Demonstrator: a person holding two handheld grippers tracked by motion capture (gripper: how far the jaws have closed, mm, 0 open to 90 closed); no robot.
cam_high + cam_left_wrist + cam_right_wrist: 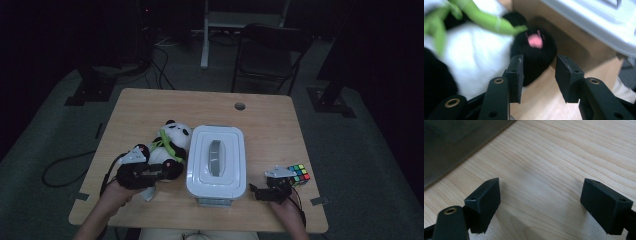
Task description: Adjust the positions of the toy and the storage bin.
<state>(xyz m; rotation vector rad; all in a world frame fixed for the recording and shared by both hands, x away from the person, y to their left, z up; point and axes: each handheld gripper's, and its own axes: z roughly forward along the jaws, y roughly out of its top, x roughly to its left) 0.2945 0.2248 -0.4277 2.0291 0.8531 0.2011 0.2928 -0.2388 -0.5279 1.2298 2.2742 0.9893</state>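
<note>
Lidded white box (216,160) beside panda (167,145); contents hidden.

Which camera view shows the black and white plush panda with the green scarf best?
The high view: the whole black and white plush panda lies beside the white lidded box. The left gripper view gives a blurred close-up of its belly and black paw.

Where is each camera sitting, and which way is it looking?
High view: sits above the person's side of the table, looking forward and down; both forearms, the left claw and right claw show.
Left gripper view: rides on the left claw, looking along its open jaws at the panda's black foot.
Right gripper view: rides on the right claw, looking down at bare wood between wide-open jaws.
Shared: the high view and left gripper view both show the panda and white box.
</note>
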